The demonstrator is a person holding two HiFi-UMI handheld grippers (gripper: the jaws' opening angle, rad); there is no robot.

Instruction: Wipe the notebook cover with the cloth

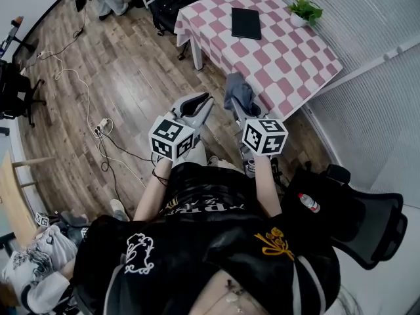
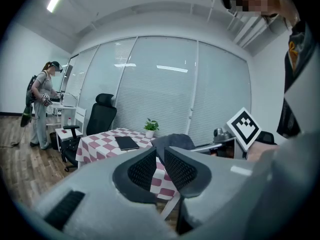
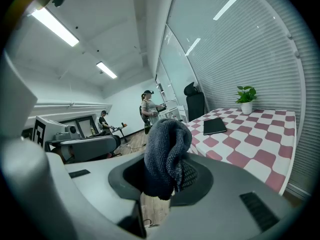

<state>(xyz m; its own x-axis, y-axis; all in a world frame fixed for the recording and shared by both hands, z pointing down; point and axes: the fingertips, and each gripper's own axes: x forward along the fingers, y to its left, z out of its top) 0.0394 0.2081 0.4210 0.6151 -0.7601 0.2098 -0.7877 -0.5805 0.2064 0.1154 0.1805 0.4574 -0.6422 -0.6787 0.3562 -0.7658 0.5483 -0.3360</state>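
A black notebook (image 1: 245, 23) lies shut on the table with the red and white checked cover (image 1: 289, 64), far ahead of both grippers. It also shows in the left gripper view as the notebook (image 2: 126, 143) and in the right gripper view as the notebook (image 3: 215, 126). My right gripper (image 1: 236, 107) is shut on a bunched grey cloth (image 1: 239, 94), held in the air near the table's near edge. The cloth (image 3: 167, 146) hangs between the right gripper's (image 3: 167, 170) pads. My left gripper (image 1: 203, 104) is beside it, left gripper (image 2: 160, 156) shut with nothing held.
A small potted plant (image 1: 305, 8) stands at the table's far right corner. One black office chair (image 1: 357, 218) is at my right and another (image 1: 172, 8) is behind the table. Cables and a power strip (image 1: 102, 128) lie on the wood floor. A person (image 2: 42, 104) stands far left.
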